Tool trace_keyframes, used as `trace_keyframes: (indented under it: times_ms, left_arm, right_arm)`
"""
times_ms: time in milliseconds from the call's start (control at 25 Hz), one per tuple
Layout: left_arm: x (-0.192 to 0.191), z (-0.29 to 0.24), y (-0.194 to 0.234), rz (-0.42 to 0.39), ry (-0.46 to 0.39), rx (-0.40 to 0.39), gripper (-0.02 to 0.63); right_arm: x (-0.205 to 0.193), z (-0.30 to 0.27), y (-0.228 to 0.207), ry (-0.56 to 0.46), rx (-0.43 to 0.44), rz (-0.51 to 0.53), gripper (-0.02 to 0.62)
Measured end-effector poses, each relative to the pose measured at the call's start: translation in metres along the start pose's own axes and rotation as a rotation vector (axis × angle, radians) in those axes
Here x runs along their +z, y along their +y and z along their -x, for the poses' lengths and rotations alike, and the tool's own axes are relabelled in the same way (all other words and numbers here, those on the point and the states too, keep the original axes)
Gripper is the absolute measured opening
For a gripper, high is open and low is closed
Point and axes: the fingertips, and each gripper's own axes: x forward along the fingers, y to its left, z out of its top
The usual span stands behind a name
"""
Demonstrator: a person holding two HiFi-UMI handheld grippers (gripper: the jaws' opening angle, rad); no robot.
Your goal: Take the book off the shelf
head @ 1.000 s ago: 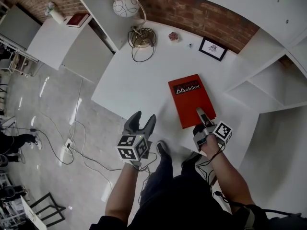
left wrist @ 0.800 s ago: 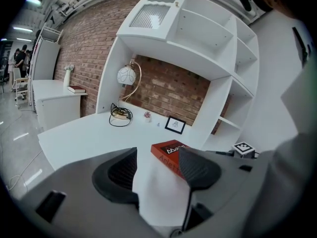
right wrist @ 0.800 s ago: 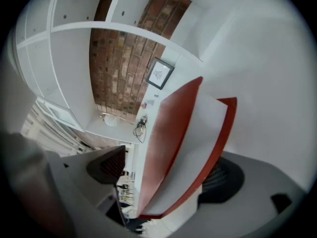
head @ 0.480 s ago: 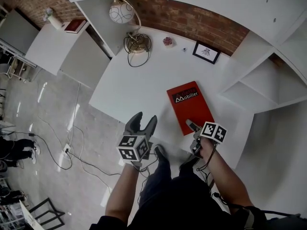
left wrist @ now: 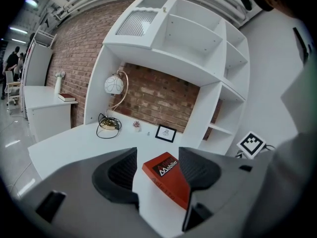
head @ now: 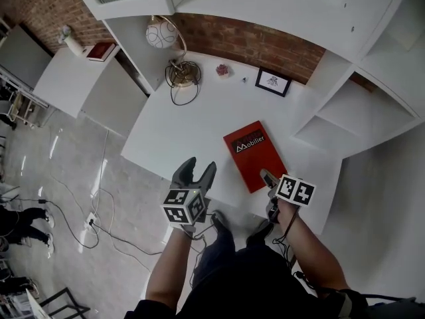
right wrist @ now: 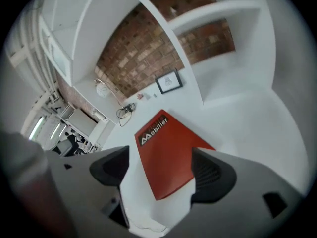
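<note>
A red book point(head: 254, 155) with white lettering lies flat on the white desk point(head: 192, 125), near its front right part. My right gripper point(head: 269, 178) hovers just off the book's near corner. In the right gripper view the book point(right wrist: 171, 160) lies beyond the right gripper point(right wrist: 159, 157), whose jaws stand apart and have just been closing a little, with the pads clear of the book. My left gripper point(head: 199, 168) is open at the desk's front edge, holding nothing. In the left gripper view the book point(left wrist: 168, 177) shows past the left gripper point(left wrist: 157, 155).
A globe lamp point(head: 159, 33) with a coiled cable point(head: 180, 75), a small plant point(head: 222, 70) and a framed picture point(head: 273, 82) stand at the desk's back. Open shelf compartments point(head: 339, 121) rise at the right. A low cabinet point(head: 80, 68) with another book stands left.
The right gripper has come off the book, drawn back toward the person and rolled so its marker cube faces up. The book stays flat on the desk. The left gripper rose slightly.
</note>
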Motion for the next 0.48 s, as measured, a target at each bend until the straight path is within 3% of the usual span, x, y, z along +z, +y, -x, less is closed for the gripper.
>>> trace_keyframes:
  times_ms: [40,120,160,320,480]
  left_arm:
    - [0.006,0.0,-0.004,-0.007,-0.01,-0.002,0.259]
    - [0.02,0.001,-0.011,-0.026,-0.03,-0.004,0.258]
    - [0.027,0.002,-0.015,-0.035,-0.041,-0.005,0.249]
    - [0.058,0.012,-0.034,-0.069,-0.104,-0.026,0.149]
    - [0.087,0.027,-0.052,-0.142,-0.165,-0.013,0.076]
  right_arm:
    - [0.016,0.01,0.011,-0.052,0.015,0.064,0.346]
    - [0.048,0.032,0.04,-0.169,0.084,0.175,0.148]
    - [0.061,0.042,0.055,-0.225,0.125,0.224,0.098]
    - [0.099,0.081,0.105,-0.403,0.222,0.423,0.048]
    - [0.119,0.115,0.144,-0.526,0.253,0.606,0.034]
